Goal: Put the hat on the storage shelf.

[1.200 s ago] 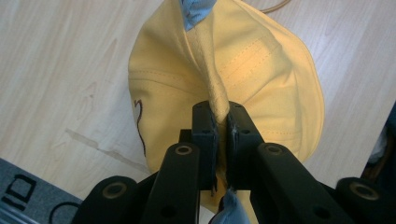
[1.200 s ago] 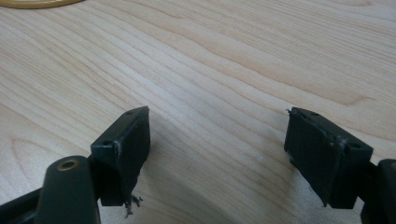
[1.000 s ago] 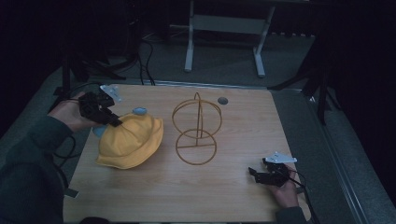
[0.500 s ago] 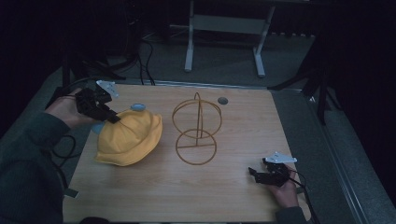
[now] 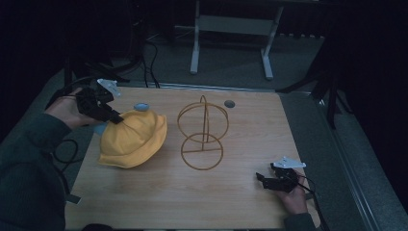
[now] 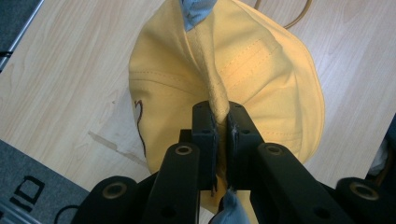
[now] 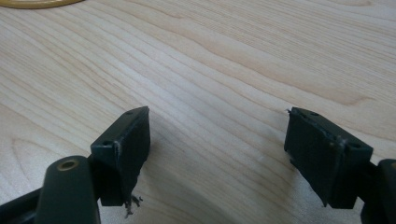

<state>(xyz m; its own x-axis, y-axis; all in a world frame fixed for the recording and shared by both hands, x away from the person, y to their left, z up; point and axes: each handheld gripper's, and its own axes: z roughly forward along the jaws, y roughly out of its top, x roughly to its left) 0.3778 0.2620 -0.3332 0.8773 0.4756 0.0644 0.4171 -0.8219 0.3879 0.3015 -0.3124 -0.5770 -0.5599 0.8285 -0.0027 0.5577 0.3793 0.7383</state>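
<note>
Lifting the yellow bucket hat (image 5: 132, 139) onto the wire hat stand (image 5: 202, 132) looks like the step in hand, and the grip matters most. The left claw (image 6: 219, 123) is clamped tight on a pinched ridge of the hat's fabric, near its brim edge on the side away from the stand. With so narrow a fold held, I judge that the hat will hang and swing once raised, so it should go up slowly, high enough for the sagging brim to pass over the stand's upper hoop, then come down with the crown centred on that hoop. A snag of the brim on the thin wire could tip the stand, which looks light.

The hat lies on the table (image 5: 240, 202) just left of the stand, near it but not touching. Its cloth is soft cotton-like twill with visible rows of stitching, floppy and creased where pinched; a pale blue lining or label (image 6: 196, 11) peeks out at the far end. The stand is slim golden wire: a flat ring at its base, an upright hoop and a crossing ring above. The table is pale wood-grain laminate, smooth.

The right claw (image 7: 217, 149) rests low on the table well to the right of the stand and nearer the person, jaws wide apart and holding nothing. It could steady the stand's base ring.
</note>
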